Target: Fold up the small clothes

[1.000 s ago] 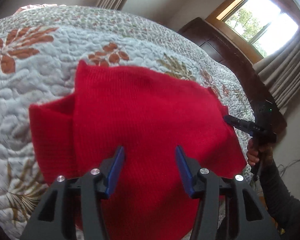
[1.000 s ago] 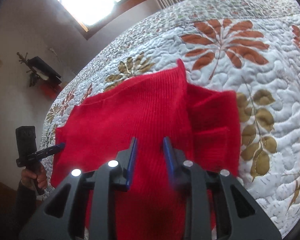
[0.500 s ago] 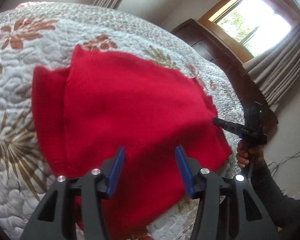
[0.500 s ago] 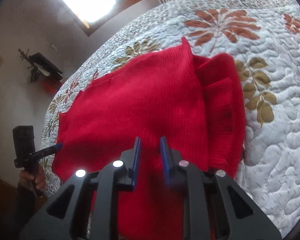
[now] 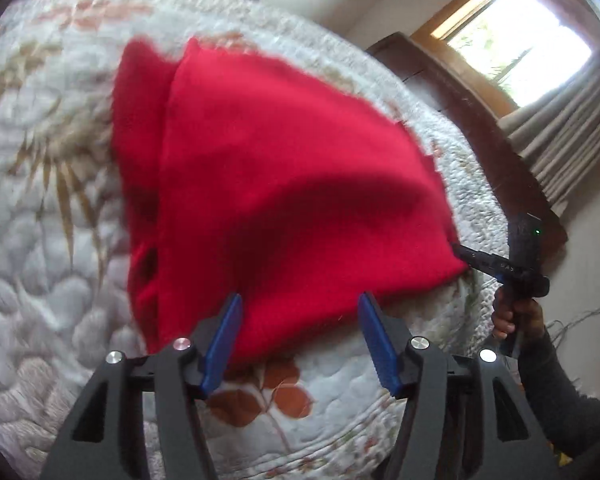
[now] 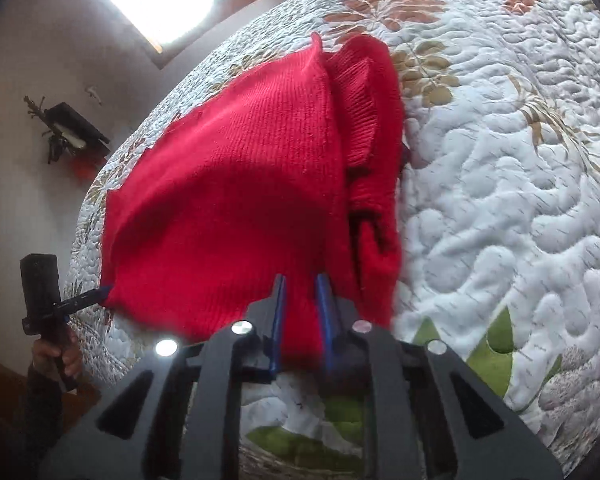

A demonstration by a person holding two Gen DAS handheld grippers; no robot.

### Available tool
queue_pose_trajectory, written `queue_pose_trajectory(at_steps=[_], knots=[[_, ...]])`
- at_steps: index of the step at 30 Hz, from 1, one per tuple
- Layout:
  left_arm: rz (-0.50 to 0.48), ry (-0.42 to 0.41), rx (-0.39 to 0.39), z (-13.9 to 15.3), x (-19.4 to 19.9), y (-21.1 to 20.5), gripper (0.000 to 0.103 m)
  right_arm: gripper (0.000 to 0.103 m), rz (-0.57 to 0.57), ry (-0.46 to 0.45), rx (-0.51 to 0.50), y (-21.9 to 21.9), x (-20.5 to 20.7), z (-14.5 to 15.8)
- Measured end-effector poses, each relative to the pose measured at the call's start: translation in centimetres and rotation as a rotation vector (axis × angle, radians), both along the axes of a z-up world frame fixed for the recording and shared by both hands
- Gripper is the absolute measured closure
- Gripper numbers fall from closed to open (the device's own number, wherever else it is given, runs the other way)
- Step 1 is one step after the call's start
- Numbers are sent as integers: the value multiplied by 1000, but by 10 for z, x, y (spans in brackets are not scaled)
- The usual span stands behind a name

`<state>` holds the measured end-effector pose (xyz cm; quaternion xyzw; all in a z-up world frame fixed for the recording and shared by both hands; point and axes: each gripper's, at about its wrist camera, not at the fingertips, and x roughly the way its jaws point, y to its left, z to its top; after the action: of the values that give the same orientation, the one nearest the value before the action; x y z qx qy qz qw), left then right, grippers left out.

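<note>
- Currently, step in hand: mid-fold on the red knit sweater [image 5: 292, 168]. It lies spread on the quilted bedspread [image 5: 40, 280]. One sleeve [image 6: 364, 120] is already turned in along the side, and you are at the near hem.
- Right gripper [image 6: 302, 312]: jaws drawn close together with red knit pinched between them. By my reading it is clamped on the hem at its near corner. The left wrist view shows the tip at that corner, with your hand [image 5: 516, 320] on the handle.
- Left gripper [image 5: 300, 340]: blue pads [image 5: 224, 340] spread wide and holding nothing. The hem edge runs just at and between the tips. The right wrist view shows its tip touching the opposite near corner.
- Next move, as a judgement: close the left gripper on its corner. Then raise both corners together and carry the hem toward the far edge. Keep the two sides level so the fold line comes out straight.
- Edges: the hem sits near the near edge of the bed, with a strip of bedspread showing below it. The far edge and the tucked sleeve lie flat, though the left wrist view is blurred.
- Open room: there is bare quilt beyond the far edge and well out on the sleeve side, enough for a forward fold.
- Bounds: dark wooden furniture [image 5: 480, 120] and a curtain [image 5: 572, 120] stand past the far right of the bed, well apart from the sweater.
</note>
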<state>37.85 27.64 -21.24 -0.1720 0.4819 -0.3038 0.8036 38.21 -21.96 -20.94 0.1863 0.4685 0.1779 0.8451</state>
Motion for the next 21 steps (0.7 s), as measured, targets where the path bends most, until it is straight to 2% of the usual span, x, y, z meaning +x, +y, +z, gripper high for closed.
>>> queue_pose_trajectory(at_steps=[1,2,3,4,5,6,8,11,13,17,21], knots=[[-1,5,-14,4,-1,2,41,85,-6,-1,-1,1,-1,5],[-7,13,-36,10,-1,5,35,73,-3,-16,-11,6,-5,15],[-7,15,-51,16,-1,8,31,67,7,-44,-45,14,-10,26],[-6,9,-62,26,-1,15,23,66,25,-70,-81,24,-15,35],[-2,0,-63,32,0,21,18,61,54,-97,-130,38,-23,44],[14,-8,-61,41,5,32,16,51,93,-127,-199,59,-32,53],[51,6,-80,49,9,53,10,37,158,-164,-319,98,-44,59],[103,81,-100,48,40,80,9,35,299,-267,-521,175,-68,59],[113,139,-133,42,62,89,9,34,367,-332,-608,217,-83,54],[107,222,-183,24,107,95,9,33,495,-370,-635,286,-90,44],[97,270,-249,8,143,97,9,33,548,-399,-661,330,-83,44]])
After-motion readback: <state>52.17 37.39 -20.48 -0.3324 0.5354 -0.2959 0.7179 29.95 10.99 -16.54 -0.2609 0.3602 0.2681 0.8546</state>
